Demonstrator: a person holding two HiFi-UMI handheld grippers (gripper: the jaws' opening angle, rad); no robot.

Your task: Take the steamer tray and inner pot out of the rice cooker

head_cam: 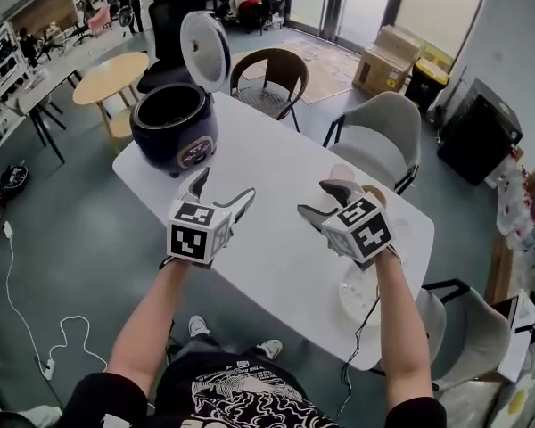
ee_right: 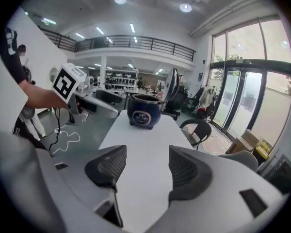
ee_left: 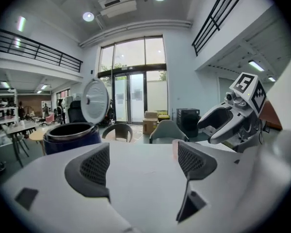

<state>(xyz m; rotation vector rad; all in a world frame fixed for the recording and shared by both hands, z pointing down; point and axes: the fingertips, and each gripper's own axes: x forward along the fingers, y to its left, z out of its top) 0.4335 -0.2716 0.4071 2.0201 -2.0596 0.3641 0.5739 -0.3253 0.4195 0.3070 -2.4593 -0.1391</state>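
Note:
The dark blue rice cooker (head_cam: 174,125) stands at the far left corner of the white table (head_cam: 276,239), its white lid (head_cam: 205,50) raised; its inside looks dark. Both grippers hover above the table's middle, well short of the cooker. My left gripper (head_cam: 220,191) is open with nothing between its jaws, and its own view shows the cooker (ee_left: 70,134) ahead on the left. My right gripper (head_cam: 323,201) is open and empty too, and the cooker (ee_right: 144,111) sits far down the table in its view. A pale translucent round thing (head_cam: 346,175) lies just beyond the right gripper.
Another pale round thing (head_cam: 358,294) rests near the table's front right edge. Chairs stand around the table: a brown one (head_cam: 269,80) behind, a grey one (head_cam: 381,136) to the right, another (head_cam: 468,328) at lower right. A round wooden table (head_cam: 111,78) and cardboard boxes (head_cam: 383,61) are farther off.

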